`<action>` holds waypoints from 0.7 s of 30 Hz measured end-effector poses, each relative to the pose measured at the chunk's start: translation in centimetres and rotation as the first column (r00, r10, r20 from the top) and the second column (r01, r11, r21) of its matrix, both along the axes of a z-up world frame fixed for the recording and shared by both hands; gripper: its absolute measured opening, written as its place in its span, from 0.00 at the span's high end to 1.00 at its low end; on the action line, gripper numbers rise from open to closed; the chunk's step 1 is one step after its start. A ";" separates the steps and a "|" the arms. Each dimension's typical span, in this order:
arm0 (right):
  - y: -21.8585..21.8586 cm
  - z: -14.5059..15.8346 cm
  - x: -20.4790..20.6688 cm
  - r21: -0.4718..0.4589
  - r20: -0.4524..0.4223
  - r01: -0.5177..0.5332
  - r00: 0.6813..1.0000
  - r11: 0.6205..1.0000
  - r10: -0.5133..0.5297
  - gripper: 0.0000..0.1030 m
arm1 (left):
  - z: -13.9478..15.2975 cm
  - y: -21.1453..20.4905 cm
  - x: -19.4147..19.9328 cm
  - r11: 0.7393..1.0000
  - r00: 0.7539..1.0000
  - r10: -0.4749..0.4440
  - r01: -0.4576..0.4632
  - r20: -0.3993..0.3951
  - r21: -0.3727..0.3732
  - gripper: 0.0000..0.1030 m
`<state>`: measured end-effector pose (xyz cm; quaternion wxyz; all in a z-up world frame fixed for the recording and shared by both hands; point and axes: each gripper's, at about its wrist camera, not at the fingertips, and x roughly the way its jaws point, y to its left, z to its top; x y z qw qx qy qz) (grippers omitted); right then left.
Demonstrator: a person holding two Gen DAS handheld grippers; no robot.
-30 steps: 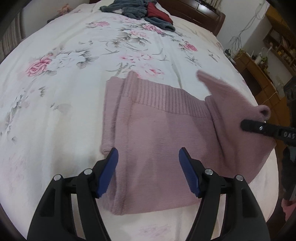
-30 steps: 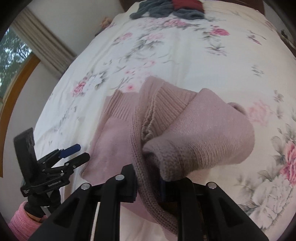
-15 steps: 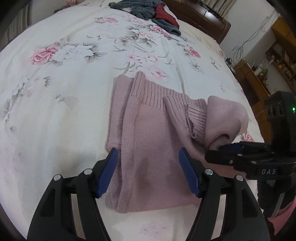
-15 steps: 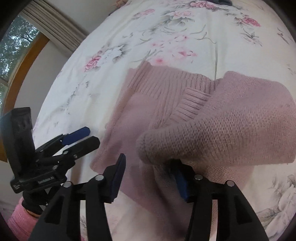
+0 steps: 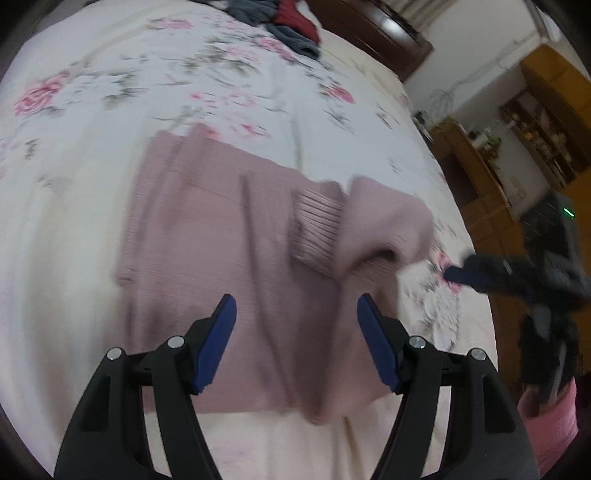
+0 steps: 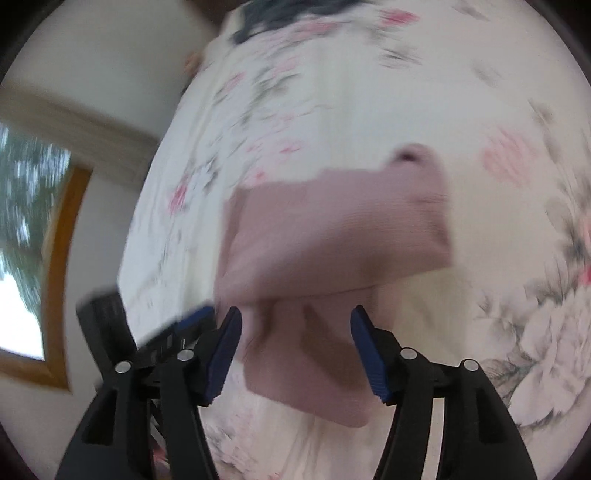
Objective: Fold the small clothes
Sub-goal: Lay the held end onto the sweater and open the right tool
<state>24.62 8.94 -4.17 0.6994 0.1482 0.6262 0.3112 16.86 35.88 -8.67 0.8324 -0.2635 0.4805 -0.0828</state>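
A dusty-pink knit sweater (image 5: 229, 236) lies flat on the floral bedspread (image 5: 92, 92), its right sleeve folded inward so the ribbed cuff (image 5: 317, 221) rests on the body. My left gripper (image 5: 297, 332) hovers open over the sweater's near hem, holding nothing. In the left wrist view my right gripper (image 5: 476, 273) sits off the sweater's right side, above the sheet. Its own blurred view shows the sweater (image 6: 332, 236) ahead, and the right gripper (image 6: 295, 347) stands open and empty there. The left gripper (image 6: 192, 321) appears at the lower left of that view.
A heap of grey and red clothes (image 5: 284, 18) lies at the far end of the bed by the dark wooden headboard (image 5: 373, 33). Wooden shelves (image 5: 524, 122) stand past the bed's right edge. A window (image 6: 33, 236) is off to the left.
My right gripper carried the sleeve inward over the sweater, let it go and pulled back to the right, open. The left gripper stayed open above the hem.
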 end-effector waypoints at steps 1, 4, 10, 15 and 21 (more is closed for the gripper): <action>-1.0 -1.2 1.0 0.028 -0.057 0.047 0.997 0.998 -0.045 0.39 | -0.1 -0.5 0.0 1.000 1.000 -0.011 0.011 -0.003 -0.001 0.34; -2.0 -3.9 2.6 0.073 -0.143 0.109 0.985 0.991 -0.097 0.39 | -0.7 -2.2 0.0 0.999 0.999 -0.041 0.041 -0.018 0.005 0.34; -0.3 -5.4 4.9 0.073 -0.121 0.120 0.987 0.990 -0.110 0.65 | -2.5 -3.8 -0.1 0.997 0.997 -0.063 0.066 -0.048 0.051 0.46; 3.8 -2.9 5.8 0.082 -0.018 0.030 0.999 0.996 -0.028 0.90 | -4.1 -3.8 -0.8 0.996 0.995 -0.070 0.073 -0.071 0.043 0.66; 10.1 -1.7 5.9 0.046 0.021 -0.085 0.996 0.995 0.084 0.90 | -4.3 -3.6 -1.9 0.997 0.997 -0.049 0.053 -0.061 0.059 0.67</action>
